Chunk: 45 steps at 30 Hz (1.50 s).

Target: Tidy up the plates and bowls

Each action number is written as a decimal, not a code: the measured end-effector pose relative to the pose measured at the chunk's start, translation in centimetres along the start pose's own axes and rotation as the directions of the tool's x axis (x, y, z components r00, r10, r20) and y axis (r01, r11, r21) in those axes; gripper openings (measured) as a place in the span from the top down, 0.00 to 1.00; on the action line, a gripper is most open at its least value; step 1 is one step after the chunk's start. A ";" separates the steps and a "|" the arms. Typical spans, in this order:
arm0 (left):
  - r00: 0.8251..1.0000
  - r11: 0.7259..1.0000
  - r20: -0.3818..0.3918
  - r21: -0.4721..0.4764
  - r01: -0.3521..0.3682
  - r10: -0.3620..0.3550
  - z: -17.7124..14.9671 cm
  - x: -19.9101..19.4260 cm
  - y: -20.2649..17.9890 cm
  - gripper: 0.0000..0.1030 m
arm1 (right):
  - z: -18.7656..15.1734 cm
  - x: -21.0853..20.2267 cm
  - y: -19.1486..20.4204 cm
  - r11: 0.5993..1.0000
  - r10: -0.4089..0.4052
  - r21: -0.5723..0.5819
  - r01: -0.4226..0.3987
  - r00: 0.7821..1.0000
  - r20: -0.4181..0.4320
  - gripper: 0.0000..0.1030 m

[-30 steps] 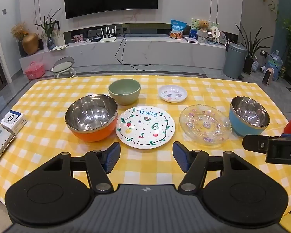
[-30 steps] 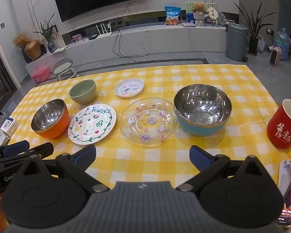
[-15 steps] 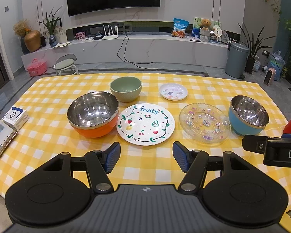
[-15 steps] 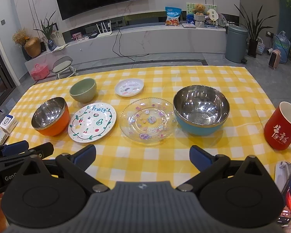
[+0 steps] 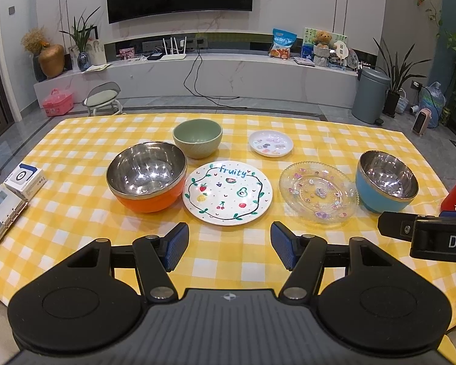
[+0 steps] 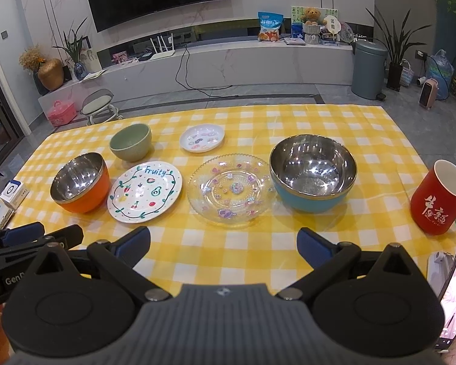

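Observation:
On the yellow checked tablecloth [image 5: 76, 219] stand an orange steel-lined bowl [image 5: 147, 179], a green bowl [image 5: 197, 138], a white "Fruity" plate [image 5: 227, 192], a small white saucer [image 5: 270, 143], a clear glass plate [image 5: 317, 193] and a blue steel-lined bowl [image 5: 386, 181]. My left gripper [image 5: 229, 248] hovers open over the cloth just in front of the Fruity plate, holding nothing. My right gripper [image 6: 223, 243] is open and empty in front of the glass plate [image 6: 231, 190], with the blue bowl [image 6: 313, 176] ahead to its right.
A red mug [image 6: 440, 197] stands at the right edge, with a phone [image 6: 453, 292] near the front right corner. A small white box [image 5: 24, 179] and a ring binder [image 5: 0, 213] lie at the left edge. Beyond the table are a stool [image 5: 103, 99] and a bin [image 5: 369, 95].
Both views have tilted slightly upward, so the dishes sit a little lower and more of the room shows. Nothing on the table has moved, and both grippers stay open.

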State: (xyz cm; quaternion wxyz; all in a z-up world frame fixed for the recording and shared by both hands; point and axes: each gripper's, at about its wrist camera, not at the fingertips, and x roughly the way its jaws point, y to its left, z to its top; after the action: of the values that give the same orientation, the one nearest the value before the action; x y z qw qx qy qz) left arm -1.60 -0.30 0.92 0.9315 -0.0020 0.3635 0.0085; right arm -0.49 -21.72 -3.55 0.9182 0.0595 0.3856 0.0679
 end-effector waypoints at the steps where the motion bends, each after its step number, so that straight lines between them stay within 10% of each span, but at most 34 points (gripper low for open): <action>1: 1.000 1.000 -0.001 -0.002 0.000 0.000 0.0 -0.1 0.0 0.29 | 0.0 0.1 0.0 1.000 0.001 0.000 -0.001 1.000 -0.002 0.02; 45: 1.000 1.000 -0.003 -0.011 0.009 -0.009 -0.3 -0.2 -0.3 0.29 | -0.1 0.3 0.2 1.000 -0.002 -0.008 0.002 1.000 -0.017 0.02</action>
State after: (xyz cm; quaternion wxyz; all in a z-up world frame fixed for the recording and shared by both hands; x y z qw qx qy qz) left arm -1.92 -0.64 0.85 0.9309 -0.0091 0.3651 0.0063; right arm -0.40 -21.45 -3.76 0.9152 0.0547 0.3933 0.0690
